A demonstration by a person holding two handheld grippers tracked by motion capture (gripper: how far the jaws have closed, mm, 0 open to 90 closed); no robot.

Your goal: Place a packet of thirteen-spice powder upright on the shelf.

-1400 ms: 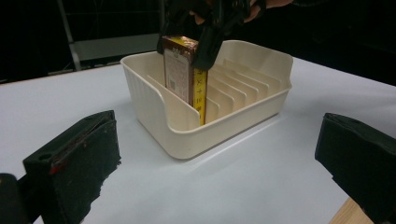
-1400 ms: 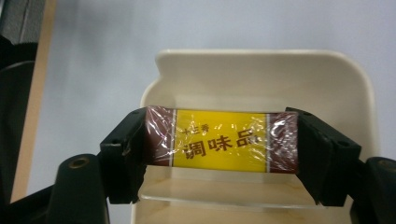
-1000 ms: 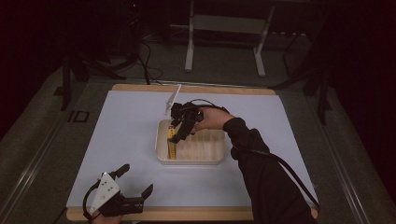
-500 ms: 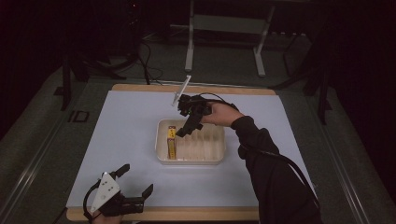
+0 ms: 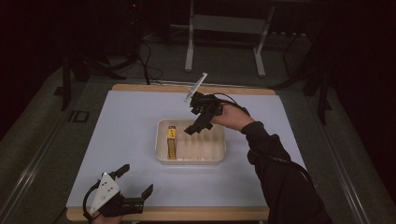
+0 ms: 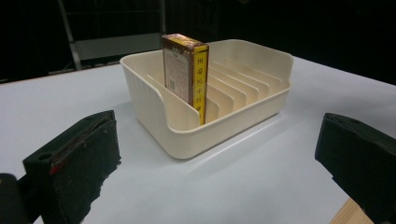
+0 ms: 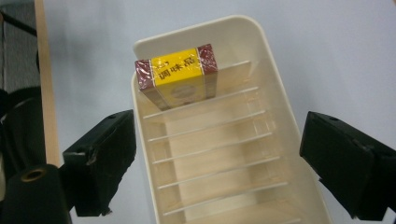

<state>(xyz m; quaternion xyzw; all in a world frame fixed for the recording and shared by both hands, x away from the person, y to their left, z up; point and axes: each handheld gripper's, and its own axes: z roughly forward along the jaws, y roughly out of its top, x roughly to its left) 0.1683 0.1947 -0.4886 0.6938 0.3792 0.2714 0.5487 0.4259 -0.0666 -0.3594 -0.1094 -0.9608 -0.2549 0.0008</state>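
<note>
Hovering above the slotted tray (image 5: 161, 140), the right gripper (image 5: 200, 122) has its jaws spread wide with nothing between them; they have just been opening, and the box (image 5: 172, 142) they point toward stands free in the tray. From this gripper the box lies below and a little ahead, at the tray's far end as the right gripper view has it, in the last slot against the end wall (image 7: 196, 28). Its long axis runs crosswise to the row of slots, parallel to the thin ribs, and it stands upright on a narrow edge. The right hand is much the nearer of the two. The left gripper (image 5: 123, 193) rests at the table's (image 5: 130, 116) near edge, well apart from the tray, its jaws also parted and empty; from it the box (image 6: 186, 70) sits straight ahead, inside the tray's nearer end.

The tray is cream plastic, smooth and slightly glossy, with rounded corners and a scooped low wall at one end. The box is a flat cardboard pack, dark red with a yellow band of printed characters, shiny as if film-wrapped. Any next grasp would, I judge, come from above across its thin faces.
</note>
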